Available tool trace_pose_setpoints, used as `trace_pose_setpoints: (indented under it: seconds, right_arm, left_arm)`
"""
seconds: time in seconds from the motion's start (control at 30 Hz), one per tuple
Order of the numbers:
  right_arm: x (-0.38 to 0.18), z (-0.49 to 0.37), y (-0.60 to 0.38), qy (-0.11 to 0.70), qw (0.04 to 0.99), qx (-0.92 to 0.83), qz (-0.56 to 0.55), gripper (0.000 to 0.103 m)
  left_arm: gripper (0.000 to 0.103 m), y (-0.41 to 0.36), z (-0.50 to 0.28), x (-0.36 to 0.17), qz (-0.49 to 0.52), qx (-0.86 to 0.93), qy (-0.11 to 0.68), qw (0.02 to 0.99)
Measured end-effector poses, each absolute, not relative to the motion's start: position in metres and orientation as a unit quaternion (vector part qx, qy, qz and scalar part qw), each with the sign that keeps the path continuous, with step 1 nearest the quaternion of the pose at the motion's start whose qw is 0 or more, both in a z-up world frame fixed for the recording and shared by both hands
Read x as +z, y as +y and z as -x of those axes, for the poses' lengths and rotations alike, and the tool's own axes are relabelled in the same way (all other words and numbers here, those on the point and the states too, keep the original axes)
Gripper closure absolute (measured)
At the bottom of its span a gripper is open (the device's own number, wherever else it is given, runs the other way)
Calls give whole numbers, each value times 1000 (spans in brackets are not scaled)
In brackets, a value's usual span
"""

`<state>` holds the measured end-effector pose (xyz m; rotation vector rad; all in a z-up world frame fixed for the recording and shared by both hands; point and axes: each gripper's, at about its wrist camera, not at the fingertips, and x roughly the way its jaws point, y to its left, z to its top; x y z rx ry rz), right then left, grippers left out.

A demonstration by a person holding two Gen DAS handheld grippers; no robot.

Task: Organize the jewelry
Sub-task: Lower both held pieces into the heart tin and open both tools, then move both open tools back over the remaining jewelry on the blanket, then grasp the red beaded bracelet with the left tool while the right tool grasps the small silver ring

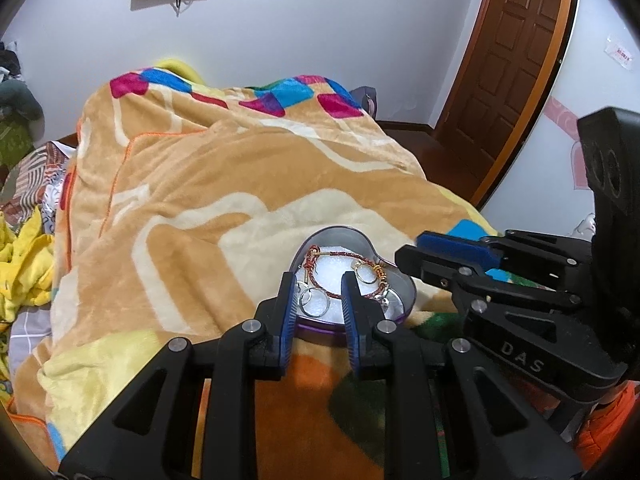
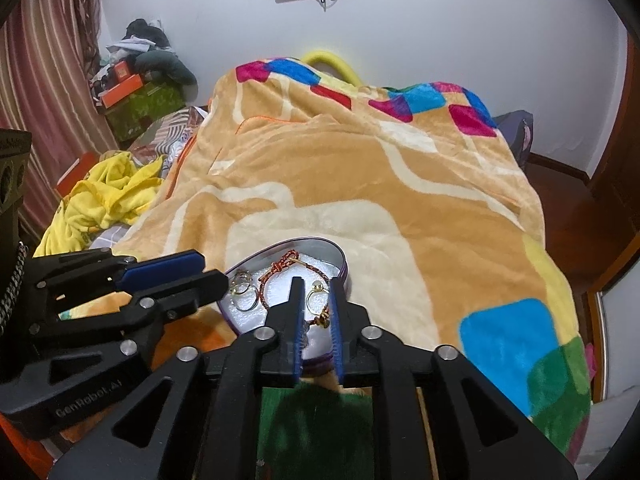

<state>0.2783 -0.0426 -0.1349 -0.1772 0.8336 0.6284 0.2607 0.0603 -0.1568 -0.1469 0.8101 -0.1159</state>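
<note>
A heart-shaped purple tin (image 1: 406, 298) (image 2: 343, 266) with a white lining lies on the orange blanket. Inside lie a red braided bracelet (image 1: 320, 276) (image 2: 280, 266), silver rings (image 1: 314, 302) (image 2: 244, 292) and gold rings (image 1: 366, 272) (image 2: 316, 290). My left gripper (image 1: 318, 284) hovers over the tin's near edge, open and empty. My right gripper (image 2: 316, 286) is just over the tin, its jaws partly open around a gold ring, not gripping it. Each gripper shows in the other's view: the right one (image 1: 416, 248) and the left one (image 2: 204, 268).
The blanket (image 1: 224, 184) (image 2: 380, 184) covers the bed. Yellow clothes (image 2: 100, 200) (image 1: 24, 268) lie at the left. Boxes and a clothes pile (image 2: 136, 80) stand at the far left by a curtain. A wooden door (image 1: 508, 64) is at the right.
</note>
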Motion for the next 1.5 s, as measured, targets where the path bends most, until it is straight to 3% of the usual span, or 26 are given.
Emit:
trace_pose_setpoints:
  seconds: [0.07, 0.13, 0.7, 1.5]
  right_arm:
    - [-130, -273, -44, 391, 867, 297, 86, 74]
    - [-122, -265, -47, 378, 873, 294, 86, 71]
    - [-93, -211, -73, 342, 892, 283, 82, 71]
    - [-150, -187, -110, 424, 865, 259, 63, 71]
  left_arm:
    - [82, 61, -255, -151, 71, -53, 389, 917]
    - [82, 62, -248, -144, 70, -52, 384, 919]
    - [72, 48, -193, -122, 51, -56, 373, 925]
    - [72, 1, -172, -198, 31, -111, 471, 875]
